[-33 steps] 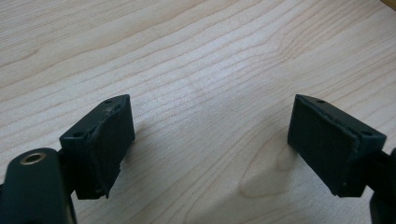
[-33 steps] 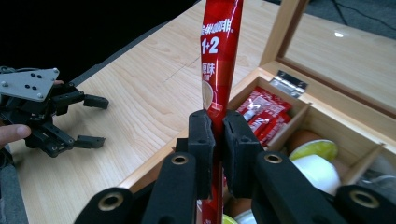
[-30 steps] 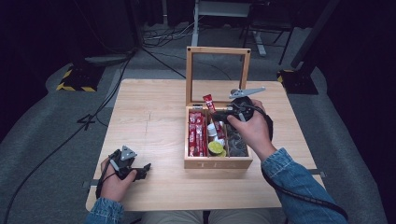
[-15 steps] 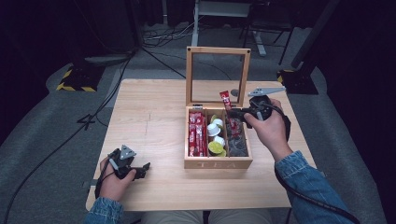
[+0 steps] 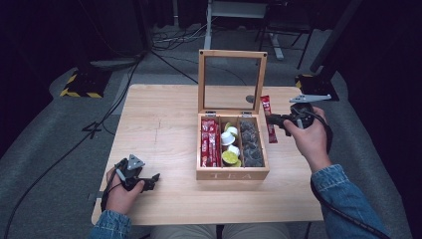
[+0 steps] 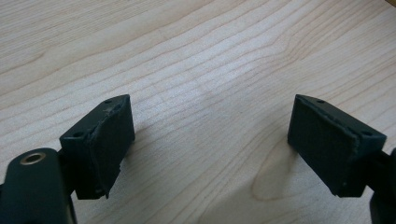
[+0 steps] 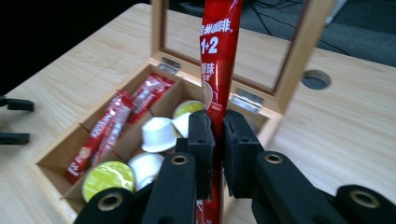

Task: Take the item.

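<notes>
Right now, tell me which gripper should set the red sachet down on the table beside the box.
Right. The right gripper is already shut on the red sachet, held beside the tea box. The left gripper is open and holds nothing, low over the table near its front left corner.

The wooden box has "TEA" lettered across its front wall, plain to read in the high view. The red sachet pinched upright between the fingers of the right gripper carries white print: a line of Chinese characters near the top, too cut off to read in full, then "1+2" in large figures below it, and further down two more characters running vertically. The red sachets lying in the box's left compartment bear small print too, but it is too blurred to make out.
</notes>
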A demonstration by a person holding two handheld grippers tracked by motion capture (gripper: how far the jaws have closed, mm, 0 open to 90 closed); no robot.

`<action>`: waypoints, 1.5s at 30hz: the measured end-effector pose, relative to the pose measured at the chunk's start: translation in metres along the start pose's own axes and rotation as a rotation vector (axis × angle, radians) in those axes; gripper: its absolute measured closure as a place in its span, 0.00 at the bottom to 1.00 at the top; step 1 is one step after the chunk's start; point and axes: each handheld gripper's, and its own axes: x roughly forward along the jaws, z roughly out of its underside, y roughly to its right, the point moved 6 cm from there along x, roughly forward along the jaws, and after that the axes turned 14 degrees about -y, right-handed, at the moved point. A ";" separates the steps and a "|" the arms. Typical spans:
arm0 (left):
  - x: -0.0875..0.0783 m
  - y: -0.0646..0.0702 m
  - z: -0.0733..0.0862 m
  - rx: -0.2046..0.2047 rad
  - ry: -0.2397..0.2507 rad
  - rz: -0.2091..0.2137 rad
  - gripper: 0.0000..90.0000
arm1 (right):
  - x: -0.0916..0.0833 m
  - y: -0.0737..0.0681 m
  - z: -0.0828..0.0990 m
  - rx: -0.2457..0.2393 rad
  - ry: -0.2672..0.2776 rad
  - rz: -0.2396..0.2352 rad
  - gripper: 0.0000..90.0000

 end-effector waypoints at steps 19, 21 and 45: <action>0.000 0.000 0.000 0.000 0.000 0.000 0.17 | -0.002 0.067 0.044 0.096 -0.026 0.120 0.92; 0.000 0.000 0.000 0.000 0.000 0.000 0.17 | -0.001 0.072 0.049 0.104 -0.028 0.127 0.92; 0.005 -0.005 -0.008 0.004 0.003 0.004 0.17 | 0.023 0.109 0.099 0.178 -0.114 0.175 0.92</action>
